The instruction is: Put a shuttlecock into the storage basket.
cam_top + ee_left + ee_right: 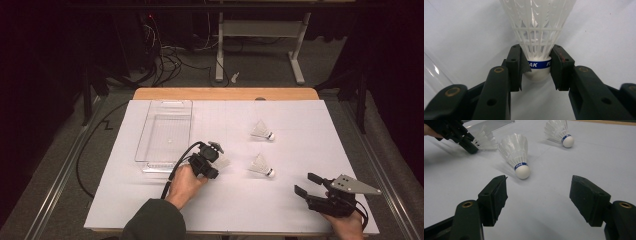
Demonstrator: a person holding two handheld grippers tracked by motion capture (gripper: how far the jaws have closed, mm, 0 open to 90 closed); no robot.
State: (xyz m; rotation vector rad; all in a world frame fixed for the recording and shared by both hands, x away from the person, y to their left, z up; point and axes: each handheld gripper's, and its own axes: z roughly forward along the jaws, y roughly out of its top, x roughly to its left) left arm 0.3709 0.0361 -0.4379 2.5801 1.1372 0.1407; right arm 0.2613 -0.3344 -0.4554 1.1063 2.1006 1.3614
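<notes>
My left gripper (216,163) (536,67) sits left of the table's middle, its two pads pressed on the base of a white plastic shuttlecock (536,30) (223,161) with a blue band above its cork. Two more shuttlecocks lie on their sides on the white mat: one (261,165) (517,155) just to the right of the held one, the other (262,131) (560,132) farther back. My right gripper (304,183) (539,192) rests near the front right, open, with nothing between its jaws. The left gripper (470,146) also appears far off in the right gripper view.
A clear plastic tray (150,125) stands on the mat's back left, close behind my left hand. The white mat (300,115) covers most of the wooden table. Beyond the far edge are a desk frame (260,30) and cables on the floor.
</notes>
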